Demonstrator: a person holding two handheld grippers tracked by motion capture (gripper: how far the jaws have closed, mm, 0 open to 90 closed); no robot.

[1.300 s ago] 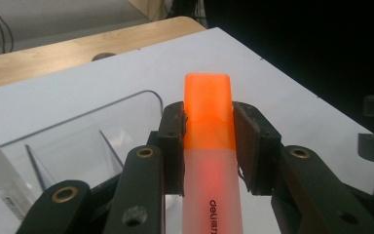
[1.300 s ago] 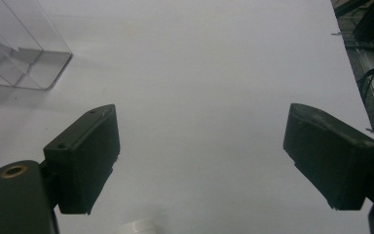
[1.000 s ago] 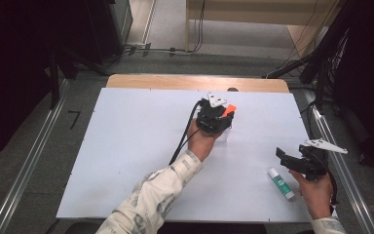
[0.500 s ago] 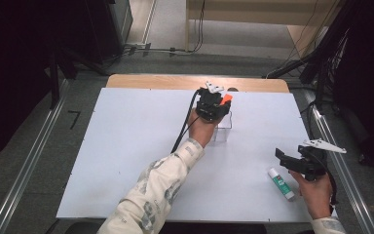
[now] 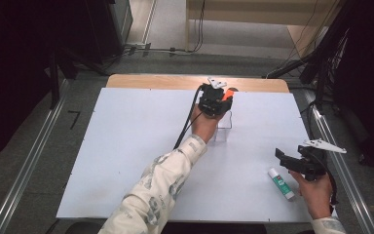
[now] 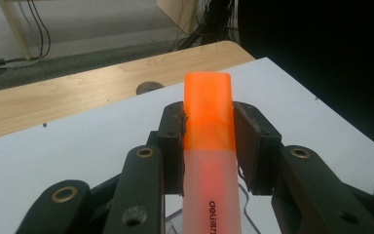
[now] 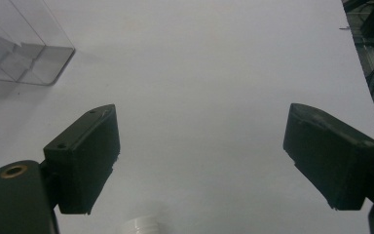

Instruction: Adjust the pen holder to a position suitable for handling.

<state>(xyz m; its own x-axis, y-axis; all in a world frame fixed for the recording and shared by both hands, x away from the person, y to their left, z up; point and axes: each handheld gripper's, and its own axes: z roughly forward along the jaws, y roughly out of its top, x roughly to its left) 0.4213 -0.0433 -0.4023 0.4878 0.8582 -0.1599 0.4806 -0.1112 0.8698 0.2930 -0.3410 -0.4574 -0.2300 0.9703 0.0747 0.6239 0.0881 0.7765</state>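
My left gripper (image 5: 222,99) hovers near the table's far edge, shut on an orange highlighter (image 5: 229,93). In the left gripper view the jaws of my left gripper (image 6: 208,114) press on both sides of the highlighter (image 6: 209,141), whose orange cap points past them. Just in front of that hand stands a clear plastic box (image 5: 222,128), also seen as a clear box (image 7: 19,48) from the right gripper view. At the near right, my right gripper (image 5: 283,158) is open and empty above the white surface, with a glue stick (image 5: 281,183) lying just beside it. The glue stick's white cap (image 7: 143,225) peeks in below the wide-apart jaws of the right gripper (image 7: 202,161).
A white board (image 5: 126,146) covers the table, with a wooden strip (image 5: 151,81) bare along the far edge and a round hole (image 6: 148,88) in it. Metal rails (image 5: 24,170) run along both sides, and cables lie on the floor beyond.
My left gripper has carried the highlighter away from me toward the far edge, past the clear box. The right gripper has stayed where it was.
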